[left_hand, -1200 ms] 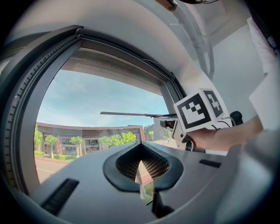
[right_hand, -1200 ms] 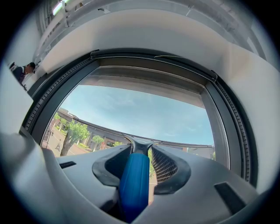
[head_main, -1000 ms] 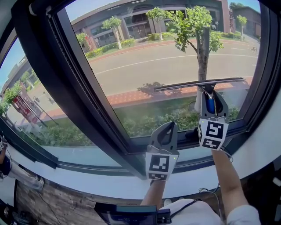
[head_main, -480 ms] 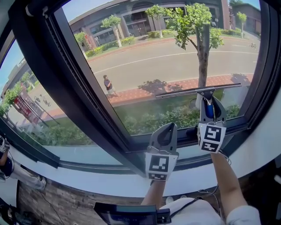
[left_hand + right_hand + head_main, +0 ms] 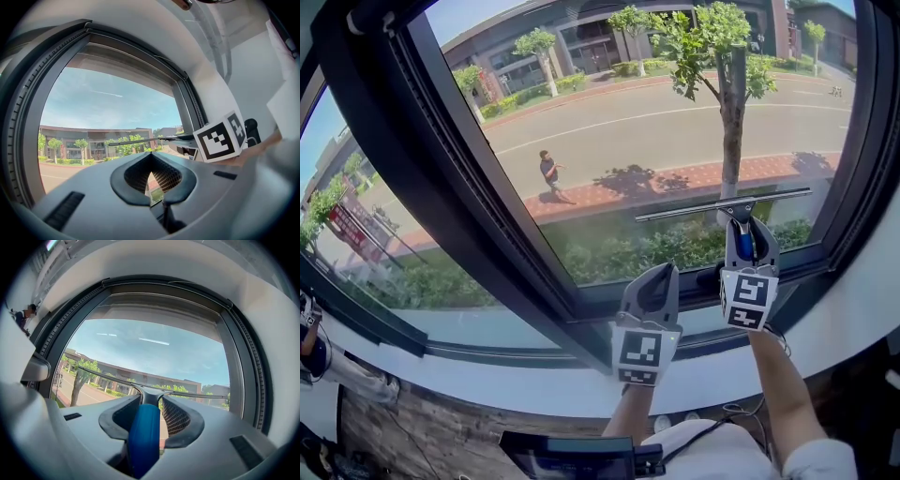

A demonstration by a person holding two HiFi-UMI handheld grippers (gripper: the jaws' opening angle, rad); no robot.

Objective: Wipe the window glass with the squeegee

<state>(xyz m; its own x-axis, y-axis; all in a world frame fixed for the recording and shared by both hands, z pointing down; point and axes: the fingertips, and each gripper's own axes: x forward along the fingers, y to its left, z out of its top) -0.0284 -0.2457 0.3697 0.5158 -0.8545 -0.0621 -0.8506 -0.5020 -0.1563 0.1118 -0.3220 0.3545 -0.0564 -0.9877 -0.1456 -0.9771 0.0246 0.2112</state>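
My right gripper (image 5: pixel 743 232) is shut on the squeegee's blue handle (image 5: pixel 143 439). The squeegee's long black blade (image 5: pixel 724 204) lies almost level against the lower part of the window glass (image 5: pixel 637 141), a little above the bottom frame. In the right gripper view the blade (image 5: pixel 117 379) runs across the pane in front of the jaws. My left gripper (image 5: pixel 653 285) hangs low by the sill (image 5: pixel 525 389), left of the right one, jaws closed with nothing between them (image 5: pixel 151 177). The blade (image 5: pixel 140 140) and the right gripper's marker cube (image 5: pixel 220 137) show in the left gripper view.
A thick black mullion (image 5: pixel 459 178) slants from upper left down to the sill, splitting this pane from the left one. The dark frame (image 5: pixel 868 141) bounds the glass at the right. Outside are a road, trees and a walking person (image 5: pixel 550 175).
The right gripper has drawn the squeegee down the glass, from mid-pane to near the bottom frame. The left gripper has stayed put. A pedestrian outside walked into view.
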